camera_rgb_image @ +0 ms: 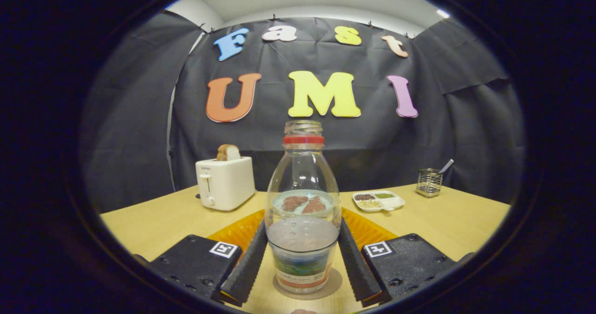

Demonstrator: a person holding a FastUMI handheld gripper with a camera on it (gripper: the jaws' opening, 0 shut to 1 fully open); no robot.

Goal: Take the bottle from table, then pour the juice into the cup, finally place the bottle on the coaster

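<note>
While the uncapped juice bottle (302,202) is standing upright on the table (158,221), the gripper (302,262) is bracketing its lower body, both fingers apparently touching its sides. Lifting, pouring and setting it on the coaster are judged outstanding.

A staged recording booth dressed as a kitchen: black cloth walls enclose a wooden table (447,221) bearing a toaster (225,182) with bread, a divided dish (378,201) and a wire utensil holder (429,182).
</note>
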